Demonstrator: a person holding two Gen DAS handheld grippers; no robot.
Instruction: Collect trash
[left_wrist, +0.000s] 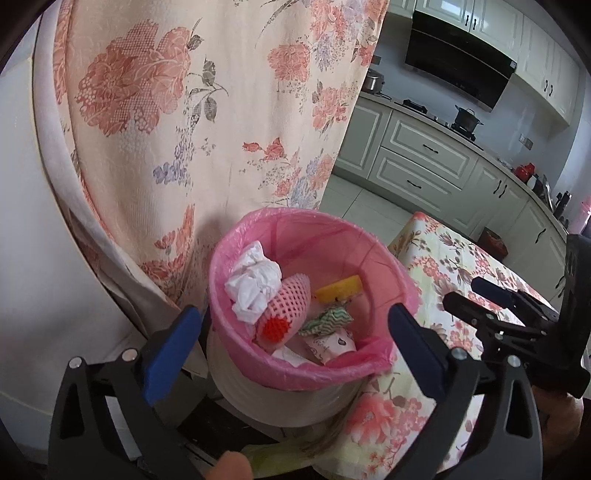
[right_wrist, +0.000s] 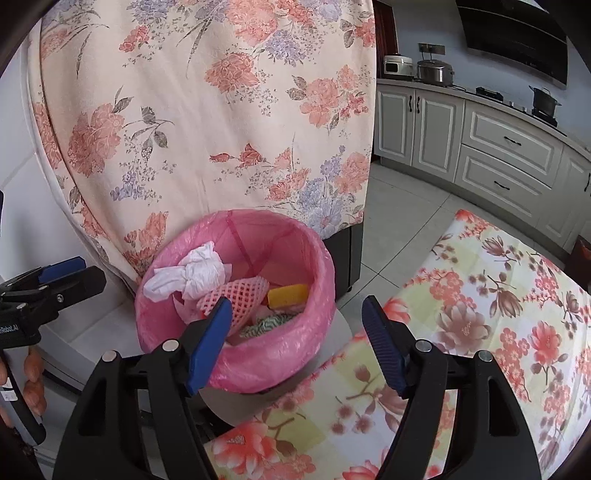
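Both tongs are empty. My left gripper (left_wrist: 295, 325) has its jaws spread wide, nothing between the pads; my right gripper (right_wrist: 297, 341) stands partly open, also holding nothing.

Position of task items: directly ahead of and below the left jaws stands the bin (left_wrist: 306, 295) with its pink liner. Inside lie crumpled white tissue (left_wrist: 253, 286), a pink foam net (left_wrist: 286, 306), a yellow block (left_wrist: 338, 288), a green patterned scrap (left_wrist: 327, 319) and a printed wrapper (left_wrist: 330, 341).

Status, as judged: collection appears largely done. No loose trash shows on the floral tablecloth (right_wrist: 480, 314) to the right of my right jaws, though its near part is hidden.

View differences: the left wrist view shows the wrapper at the bin's near wall; the right wrist view hides it behind the rim, but shows more tablecloth and floor (right_wrist: 406, 221).
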